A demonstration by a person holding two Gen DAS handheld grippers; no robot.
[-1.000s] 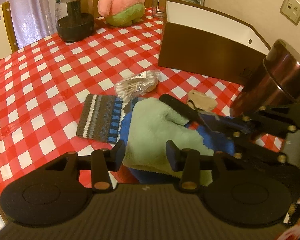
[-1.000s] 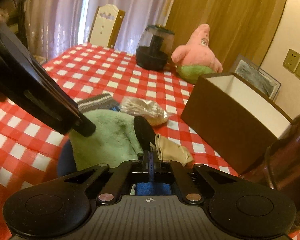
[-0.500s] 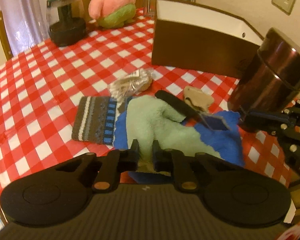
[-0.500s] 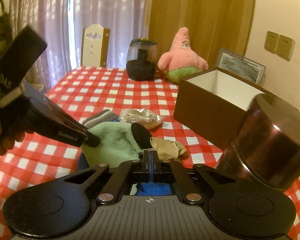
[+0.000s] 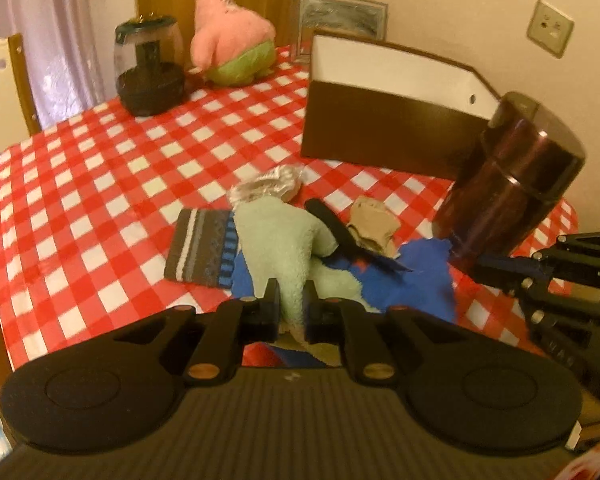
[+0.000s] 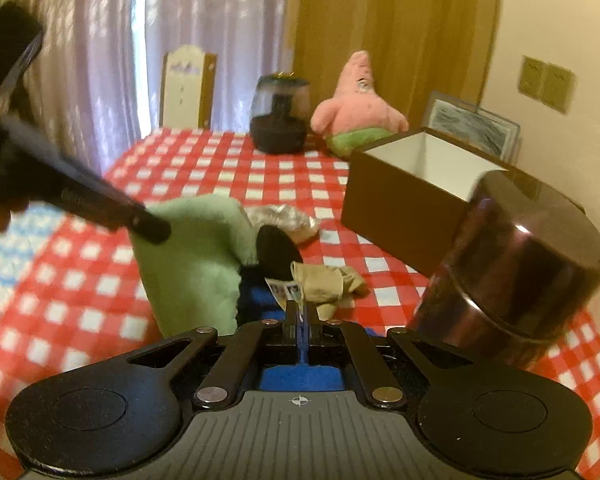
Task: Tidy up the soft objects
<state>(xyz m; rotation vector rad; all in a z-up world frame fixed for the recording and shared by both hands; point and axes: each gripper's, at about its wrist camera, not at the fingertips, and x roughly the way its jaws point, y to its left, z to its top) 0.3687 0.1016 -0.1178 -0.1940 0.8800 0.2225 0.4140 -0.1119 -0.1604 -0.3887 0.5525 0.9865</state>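
So this looks like pretty early days: the box (image 5: 384,128) sits open at the far right of the table (image 5: 100,184) and its white inside looks empty from what shows in the right wrist view, so as far as I can tell nothing soft has gone in yet. The left gripper (image 5: 292,300) has just been closing and is now pinched on a fold of the green cloth (image 5: 284,248), which is pulled up into a peak off the table. The right gripper (image 6: 300,320) has its jaws nearly together, clamped on an edge of the blue cloth (image 5: 412,280) that lies under the green one near the front. Left on the table: the striped sock (image 5: 202,250) flat to the left of the pile, a beige sock (image 5: 374,226) crumpled to the right of it, a shiny plastic bag (image 5: 266,188) just behind, and a black item (image 5: 332,228) lying across the green cloth, can't tell what it is. The pink plush (image 5: 230,44) sits far back by the dark jar (image 5: 150,70), well apart from everything. A brown canister (image 5: 512,184) stands near right beside the box. My guess: both cloths need separating first, then basically everything still has to go in.
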